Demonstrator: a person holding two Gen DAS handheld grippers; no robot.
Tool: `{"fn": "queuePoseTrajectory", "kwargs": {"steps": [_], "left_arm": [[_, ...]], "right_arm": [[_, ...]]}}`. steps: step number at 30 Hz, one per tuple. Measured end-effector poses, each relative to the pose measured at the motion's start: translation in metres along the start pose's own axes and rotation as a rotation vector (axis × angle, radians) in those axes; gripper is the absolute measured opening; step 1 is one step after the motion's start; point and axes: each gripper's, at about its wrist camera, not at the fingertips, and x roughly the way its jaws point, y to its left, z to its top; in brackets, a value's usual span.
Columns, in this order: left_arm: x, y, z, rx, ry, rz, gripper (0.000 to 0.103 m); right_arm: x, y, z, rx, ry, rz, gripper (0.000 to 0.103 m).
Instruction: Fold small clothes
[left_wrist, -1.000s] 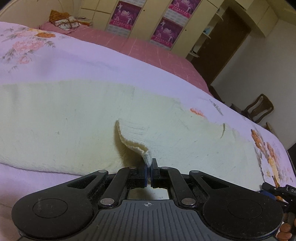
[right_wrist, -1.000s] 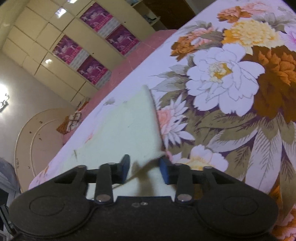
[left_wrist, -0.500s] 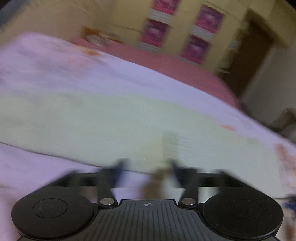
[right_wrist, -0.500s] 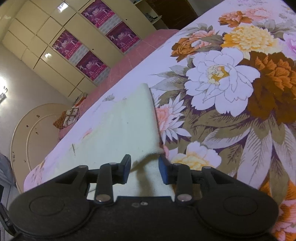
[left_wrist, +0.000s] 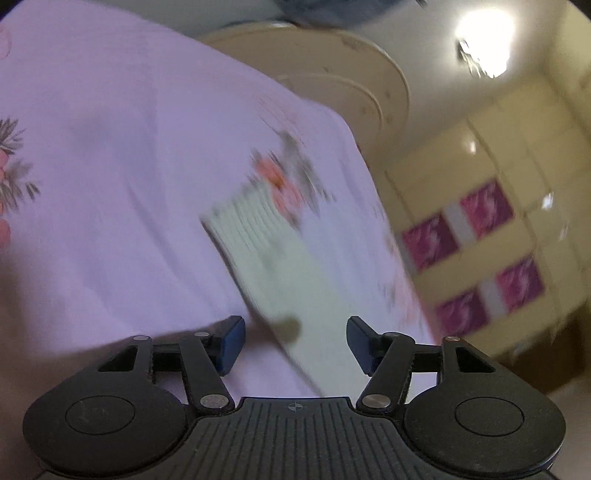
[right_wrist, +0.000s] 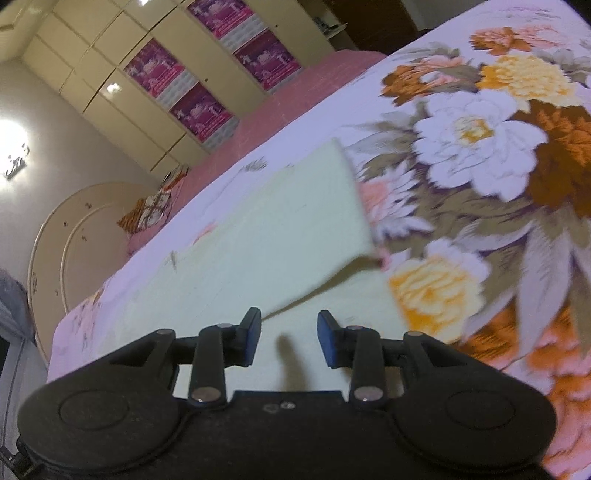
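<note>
Pale yellow knit garment (left_wrist: 280, 273) lies flat on lilac floral bedspread (left_wrist: 110, 184), a long strip. Left wrist view: left gripper (left_wrist: 295, 343) sits at the strip's near end, cloth running away up-left from the jaws, ribbed cuff at the far end; view is motion-blurred. Jaws closing but pads clear of the fabric, nothing pinched, cloth just below and between them. Right wrist view: same garment (right_wrist: 258, 240), long axis running away up-left from right gripper (right_wrist: 288, 339), far corner toward the pink bed edge. A folded upper layer ends just ahead of the jaws, its near-right corner lifted off the lower layer. Right gripper part open, pads apart, cloth under them but not gripped. Right gripper looks closer to a graspable edge. Fabric looks soft, thick, slightly fuzzy, few specks, no hard creases.
</note>
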Motion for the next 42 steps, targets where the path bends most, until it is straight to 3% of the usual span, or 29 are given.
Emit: {"fn": "queuePoseTrajectory", "kwargs": {"steps": [4,5,8,11,14,16,19,24,28,33,34,35,37,38,42], "left_arm": [[0.016,0.006,0.017,-0.003,-0.003,-0.007,0.057],[0.017,0.006,0.017,0.006,0.000,-0.004,0.050],[0.031,0.007,0.027,0.020,0.044,0.026,0.002],[0.037,0.005,0.030,0.039,0.073,-0.018,0.002],[0.032,-0.044,0.011,0.228,0.104,-0.112,0.002],[0.035,-0.094,-0.020,0.386,0.159,-0.188,0.002],[0.038,-0.158,-0.080,0.525,0.253,-0.304,0.002],[0.047,-0.243,-0.196,0.729,0.404,-0.387,0.002],[0.046,-0.281,-0.271,0.864,0.488,-0.391,0.002],[0.048,-0.299,-0.332,0.950,0.555,-0.340,0.002],[0.026,-0.294,-0.347,0.968,0.561,-0.336,0.002],[0.025,-0.296,-0.355,0.982,0.573,-0.334,0.004],[0.018,-0.292,-0.368,1.008,0.589,-0.357,0.043],[0.008,-0.289,-0.367,1.008,0.585,-0.404,0.072],[-0.033,-0.268,-0.330,1.060,0.434,-0.354,0.074]], "right_arm": [[0.008,0.020,-0.004,-0.016,0.011,0.001,0.034],[0.010,0.025,-0.006,-0.018,0.012,0.001,0.034],[0.014,0.038,-0.008,-0.023,0.014,-0.002,0.034],[0.017,0.049,-0.009,-0.039,0.016,-0.006,0.034],[0.015,0.054,-0.007,-0.055,0.007,-0.002,0.034],[0.014,0.054,-0.007,-0.060,-0.001,-0.002,0.034],[0.013,0.049,-0.007,-0.042,-0.003,0.001,0.034],[0.006,0.034,-0.001,-0.018,-0.005,0.023,0.034],[-0.008,0.014,0.008,0.021,-0.023,0.040,0.034],[-0.022,-0.012,0.017,0.058,-0.026,0.062,0.035],[-0.023,-0.017,0.018,0.071,-0.024,0.068,0.036],[-0.023,-0.021,0.020,0.086,-0.021,0.076,0.036],[-0.023,-0.025,0.022,0.105,-0.019,0.091,0.038],[-0.022,-0.026,0.023,0.115,-0.014,0.099,0.039],[-0.011,-0.020,0.027,0.119,0.006,0.140,0.039]]}}
